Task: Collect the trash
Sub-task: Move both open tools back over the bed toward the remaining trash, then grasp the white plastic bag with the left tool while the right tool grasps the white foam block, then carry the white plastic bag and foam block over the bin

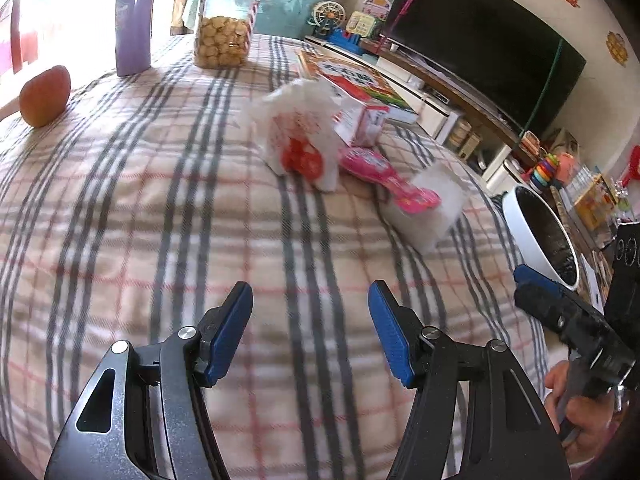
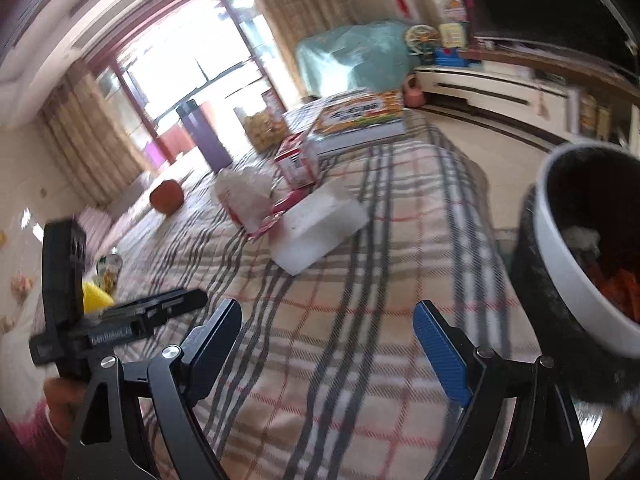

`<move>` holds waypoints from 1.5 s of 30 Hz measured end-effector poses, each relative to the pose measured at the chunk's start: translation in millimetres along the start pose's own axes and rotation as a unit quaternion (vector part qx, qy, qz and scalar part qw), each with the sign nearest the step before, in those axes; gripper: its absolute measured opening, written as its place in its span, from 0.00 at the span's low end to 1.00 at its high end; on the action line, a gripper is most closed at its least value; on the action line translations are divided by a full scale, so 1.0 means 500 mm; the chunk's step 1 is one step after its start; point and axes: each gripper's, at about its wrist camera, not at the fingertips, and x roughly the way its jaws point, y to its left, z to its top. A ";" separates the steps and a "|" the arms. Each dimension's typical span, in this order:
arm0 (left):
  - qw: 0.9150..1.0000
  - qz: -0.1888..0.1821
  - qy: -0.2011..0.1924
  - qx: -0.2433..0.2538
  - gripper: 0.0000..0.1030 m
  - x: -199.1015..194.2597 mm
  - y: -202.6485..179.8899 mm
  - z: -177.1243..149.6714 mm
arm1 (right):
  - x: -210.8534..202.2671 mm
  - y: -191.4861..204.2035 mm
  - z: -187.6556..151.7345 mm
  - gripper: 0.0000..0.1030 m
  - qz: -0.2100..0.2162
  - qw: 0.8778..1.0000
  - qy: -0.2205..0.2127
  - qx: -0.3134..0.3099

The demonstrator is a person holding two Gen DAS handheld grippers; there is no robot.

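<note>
- While both hover over the plaid cloth [image 1: 160,208], left gripper [image 1: 310,304] stands half-spread, empty; right gripper [image 2: 328,320] gapes wide, empty.
- Crinkled white bag [image 1: 302,132], foam block [image 2: 316,228], round bin [image 2: 560,248].

Home liv. rm: TV [image 1: 480,36], toys [image 1: 340,20].

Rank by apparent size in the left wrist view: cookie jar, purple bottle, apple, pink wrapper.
1. Cookie jar and purple bottle: look alike, no ranking.
2. Pink wrapper.
3. Apple, though fisheye distortion near the edge makes this uncertain.

Both wrist views look down over the checked tablecloth [image 1: 160,200]
</note>
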 end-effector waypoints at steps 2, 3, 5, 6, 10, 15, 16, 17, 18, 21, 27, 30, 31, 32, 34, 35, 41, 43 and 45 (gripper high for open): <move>1.000 0.003 -0.002 -0.003 0.59 0.007 0.010 0.017 | 0.022 0.015 0.011 0.87 0.002 1.000 0.013 -0.024; 1.000 0.003 -0.002 -0.006 0.59 0.012 0.016 0.027 | 0.031 0.021 0.017 0.87 0.003 0.999 0.019 -0.037; 1.000 0.002 -0.002 -0.012 0.59 0.022 0.027 0.046 | 0.044 0.031 0.027 0.88 0.005 0.998 0.023 -0.058; 1.000 0.001 -0.002 -0.015 0.60 0.029 0.031 0.058 | 0.053 0.036 0.034 0.89 0.002 0.997 0.025 -0.071; 1.000 -0.006 -0.003 -0.024 0.60 0.052 0.041 0.098 | 0.087 0.031 0.060 0.90 0.000 0.995 0.037 -0.088; 0.999 -0.021 -0.009 -0.028 0.63 0.083 0.035 0.144 | 0.126 0.022 0.082 0.90 0.003 0.993 0.056 -0.103; 0.999 -0.019 -0.010 -0.027 0.63 0.093 0.033 0.153 | 0.133 0.023 0.085 0.90 0.003 0.993 0.060 -0.105; 0.999 -0.017 -0.012 -0.027 0.63 0.098 0.030 0.158 | 0.139 0.025 0.087 0.90 0.003 0.992 0.063 -0.107; 0.999 -0.011 -0.018 -0.024 0.63 0.104 0.027 0.163 | 0.148 0.027 0.090 0.90 0.004 0.992 0.067 -0.110; 1.000 0.003 -0.022 -0.012 0.38 0.120 0.020 0.168 | 0.162 0.027 0.093 0.89 0.002 0.990 0.077 -0.115; 1.000 0.004 -0.028 -0.007 0.28 0.106 0.025 0.154 | 0.150 0.018 0.089 0.73 0.008 0.993 0.067 -0.101; 0.999 0.001 -0.029 -0.014 0.28 0.082 0.030 0.133 | 0.129 0.007 0.080 0.72 0.016 0.995 0.060 -0.076; 0.999 -0.001 -0.030 -0.017 0.28 0.070 0.032 0.122 | 0.121 0.003 0.077 0.72 0.022 0.996 0.057 -0.068; 0.999 -0.004 -0.031 -0.019 0.28 0.060 0.033 0.112 | 0.112 0.001 0.073 0.72 0.025 0.996 0.054 -0.060; 0.999 -0.010 -0.030 -0.022 0.28 0.042 0.034 0.093 | 0.091 -0.003 0.062 0.72 0.026 0.997 0.046 -0.051; 0.999 -0.015 -0.029 -0.022 0.28 0.033 0.032 0.081 | 0.082 -0.005 0.056 0.72 0.026 0.998 0.043 -0.046; 0.999 -0.032 -0.015 -0.006 0.28 0.005 -0.003 0.024 | 0.028 -0.017 0.017 0.73 0.020 0.999 0.029 -0.024; 0.999 -0.039 -0.013 -0.001 0.28 -0.002 -0.018 0.012 | 0.005 -0.021 0.003 0.73 0.017 0.999 0.023 -0.014; 0.999 -0.046 -0.012 0.006 0.28 -0.010 -0.035 0.003 | -0.014 -0.026 -0.006 0.73 0.014 1.000 0.017 -0.007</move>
